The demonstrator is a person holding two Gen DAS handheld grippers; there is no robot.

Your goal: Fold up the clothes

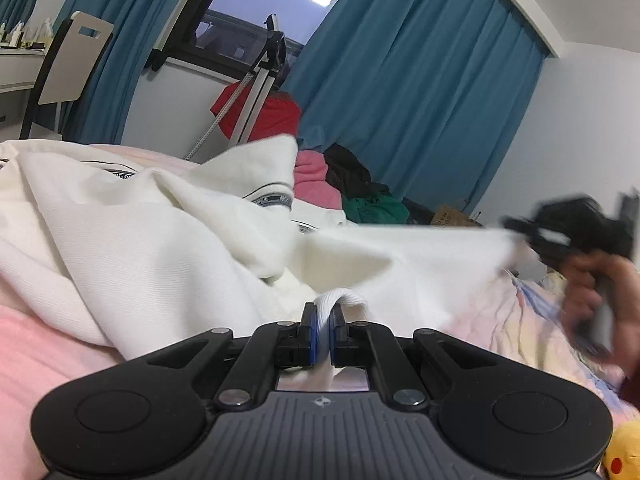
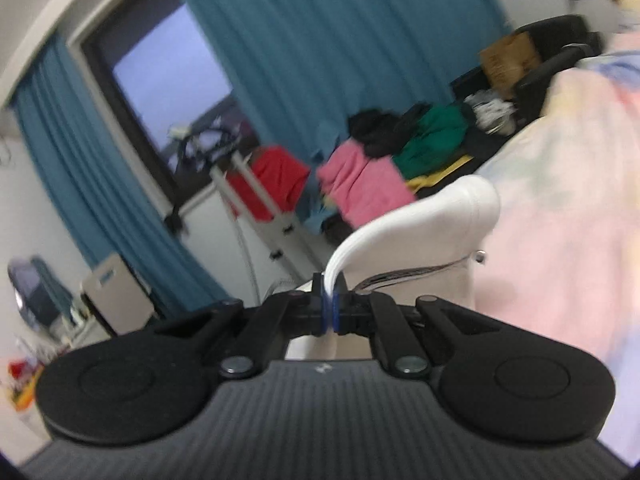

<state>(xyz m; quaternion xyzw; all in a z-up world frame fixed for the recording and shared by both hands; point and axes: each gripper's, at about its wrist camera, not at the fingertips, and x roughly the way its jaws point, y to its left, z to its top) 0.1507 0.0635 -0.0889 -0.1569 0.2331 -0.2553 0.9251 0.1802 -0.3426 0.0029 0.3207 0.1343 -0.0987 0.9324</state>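
A wide bed under a soft pastel sheet [image 1: 496, 328] in pink, yellow and pale blue fills the lower ground of both views. Across it lies the large white twill-woven garment [image 1: 160, 248], thick and rumpled, with black printed tape bands near its raised folds. One corner stretches taut to the right, where the blurred black right gripper [image 1: 520, 236] pinches it, a hand [image 1: 592, 292] wrapped round the handle. The black left gripper [image 1: 323, 322], with blue pads, is pressed together on a ribbed white hem. In the right wrist view the right gripper [image 2: 330, 300] is clamped on a thin white edge of the garment [image 2: 424, 220]. Behind hang pleated teal curtains [image 1: 420, 92] beside a dark-framed window [image 1: 256, 20]. A heap of pink, green and black clothes [image 2: 384, 160] sits at the bed's far end.
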